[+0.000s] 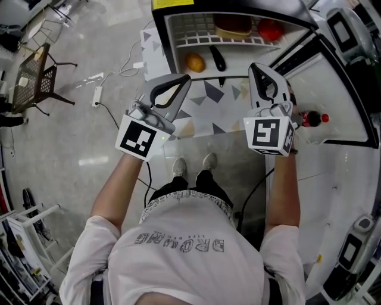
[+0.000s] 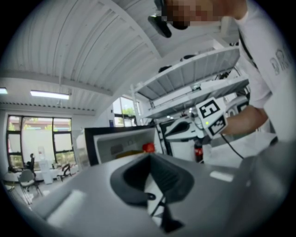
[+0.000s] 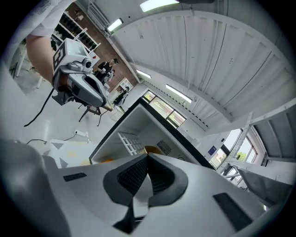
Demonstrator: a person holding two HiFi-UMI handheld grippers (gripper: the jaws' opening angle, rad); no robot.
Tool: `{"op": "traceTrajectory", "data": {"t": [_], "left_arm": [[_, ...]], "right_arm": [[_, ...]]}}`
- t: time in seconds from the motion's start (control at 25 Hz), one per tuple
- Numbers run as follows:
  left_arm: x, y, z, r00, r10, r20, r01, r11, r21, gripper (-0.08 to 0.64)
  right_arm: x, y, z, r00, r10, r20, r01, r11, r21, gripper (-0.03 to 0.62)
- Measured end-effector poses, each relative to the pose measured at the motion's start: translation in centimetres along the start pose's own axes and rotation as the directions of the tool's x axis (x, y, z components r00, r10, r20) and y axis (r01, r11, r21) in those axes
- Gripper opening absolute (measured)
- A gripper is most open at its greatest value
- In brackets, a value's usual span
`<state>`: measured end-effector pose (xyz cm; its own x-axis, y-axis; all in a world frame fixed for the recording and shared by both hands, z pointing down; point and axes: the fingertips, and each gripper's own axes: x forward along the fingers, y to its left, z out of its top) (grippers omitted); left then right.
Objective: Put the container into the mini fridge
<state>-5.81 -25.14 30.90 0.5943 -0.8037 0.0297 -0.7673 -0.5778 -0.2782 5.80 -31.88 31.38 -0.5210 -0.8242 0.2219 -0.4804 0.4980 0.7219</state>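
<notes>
**Both hand-held grippers closed and empty before the open mini fridge**

You stood facing the open mini fridge [image 1: 168, 36], seen from above. Your left hand-held gripper [image 1: 186, 77] had its jaws pressed together with nothing between them. Your right hand-held gripper [image 1: 253, 67] was likewise closed and empty. Both hovered in front of the fridge opening and touched nothing.

The container [image 1: 232, 25], brownish with a yellow base, sat inside the fridge on the white wire shelf [image 1: 202, 40], beside a red round item [image 1: 269, 30]. Below the shelf lay an orange fruit [image 1: 194, 62] and a black object [image 1: 218, 58].

A dark bottle [image 1: 311, 118] with a red cap rested in the open door [image 1: 333, 77] at your right.

Your white shirt [image 1: 178, 241] carried large grey lettering, upside down and not surely readable. A yellow label [image 1: 172, 3] on the fridge top was too small to read.
</notes>
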Motion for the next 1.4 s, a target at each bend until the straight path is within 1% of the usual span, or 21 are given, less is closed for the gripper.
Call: {"op": "traceTrajectory", "data": {"t": [0.24,0.36,0.72,0.96,1.4], "left_arm": [[-1.2,-1.0,1.0,1.000,-0.022,0.008,0.022,1.000,0.021,0.006],[-1.8,-1.6,1.3,0.999,-0.037,0.013,0.037,0.999,0.026,0.006],[-2.8,-3.2,2.1,0.997,-0.078,0.026,0.077,0.997,0.029,0.006],[-3.3,-4.3,1.8,0.995,-0.097,0.025,0.097,0.995,0.003,0.006],[-3.9,-5.2,1.4,0.994,-0.110,0.022,0.110,0.994,-0.013,0.006]], "right_arm": [[-2.6,0.9,0.4,1.000,-0.005,0.010,0.004,0.997,0.075,0.002],[-3.9,1.3,0.6,1.000,-0.021,-0.003,0.021,0.997,0.079,0.002],[-7.0,2.0,1.9,0.998,-0.052,0.023,0.048,0.991,0.127,0.000],[-8.3,2.8,2.0,0.999,-0.050,0.020,0.046,0.986,0.160,0.000],[-9.9,3.3,2.2,0.998,-0.063,0.024,0.056,0.971,0.234,0.000]]}}
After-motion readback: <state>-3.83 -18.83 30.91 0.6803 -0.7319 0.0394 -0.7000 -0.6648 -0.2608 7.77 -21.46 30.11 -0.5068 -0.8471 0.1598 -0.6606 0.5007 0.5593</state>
